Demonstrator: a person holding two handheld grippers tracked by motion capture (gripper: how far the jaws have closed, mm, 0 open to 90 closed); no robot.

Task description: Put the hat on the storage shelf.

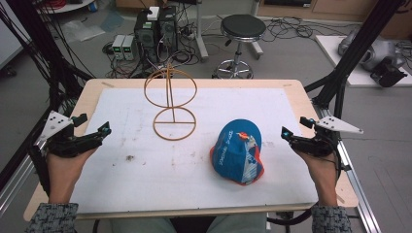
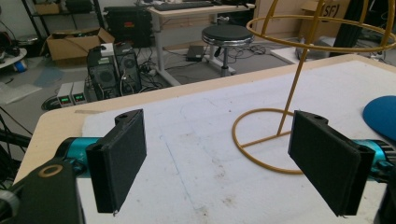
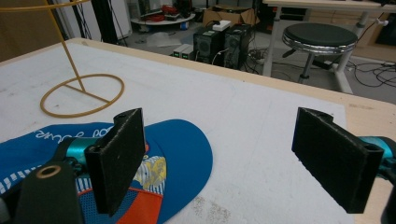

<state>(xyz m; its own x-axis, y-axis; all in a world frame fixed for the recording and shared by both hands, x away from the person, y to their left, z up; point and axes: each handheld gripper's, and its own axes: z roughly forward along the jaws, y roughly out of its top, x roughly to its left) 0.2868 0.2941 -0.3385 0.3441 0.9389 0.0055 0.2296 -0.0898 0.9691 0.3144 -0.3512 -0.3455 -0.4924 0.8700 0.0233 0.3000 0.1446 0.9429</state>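
A blue cap (image 1: 237, 151) with orange trim and white lettering lies on the white mat, right of centre. The right gripper view looks over the cap's brim (image 3: 180, 154). A yellow wire stand (image 1: 171, 103) with a round base and hoops on top rises at the mat's far middle; its base ring (image 2: 261, 140) lies ahead of the left jaws. My left gripper (image 1: 104, 129) rests at the mat's left edge, open and holding nothing (image 2: 224, 168). My right gripper (image 1: 285, 132) hovers at the mat's right edge, just right of the cap, open with nothing between its jaws (image 3: 233, 163).
The wooden table (image 1: 92, 90) carries the white mat (image 1: 145, 160), which has a few dirt specks. Beyond the far edge stand a black stool (image 1: 242, 29), computer towers (image 1: 155, 29) and loose cables on the floor. Black frame posts (image 1: 350, 53) rise at both sides.
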